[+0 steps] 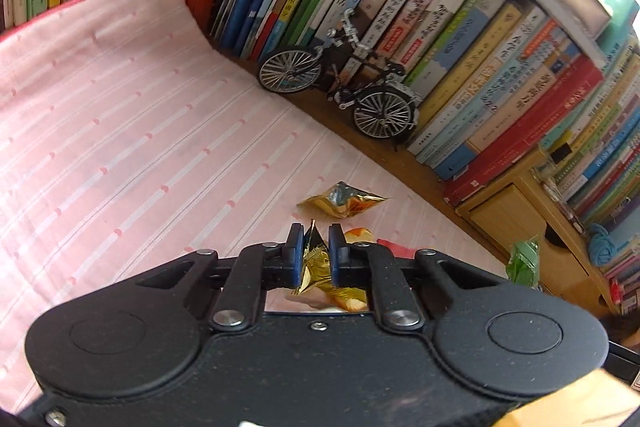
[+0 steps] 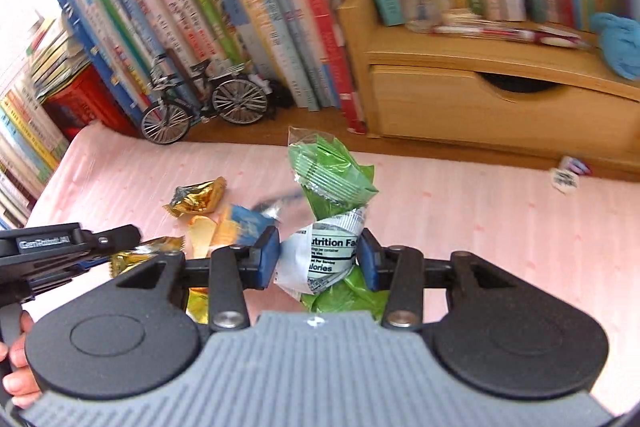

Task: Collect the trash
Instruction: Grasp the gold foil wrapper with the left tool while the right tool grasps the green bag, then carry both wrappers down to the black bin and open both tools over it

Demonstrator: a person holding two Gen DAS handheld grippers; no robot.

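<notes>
Wrappers: left hand-held gripper [image 1: 313, 254] clamps gold wrapper [image 1: 316, 259]; right hand-held gripper [image 2: 319, 259] clamps green bag [image 2: 332, 187]; loose gold wrapper [image 1: 344, 202] lies just above left fingertips, crosswise.

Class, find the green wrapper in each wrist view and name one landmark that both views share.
Left wrist view: the green wrapper shows at the right edge, beyond the left gripper.
Right wrist view: the green wrapper is at centre, shut in the right gripper.
Shared landmark: the toy bicycle before the books.
</notes>
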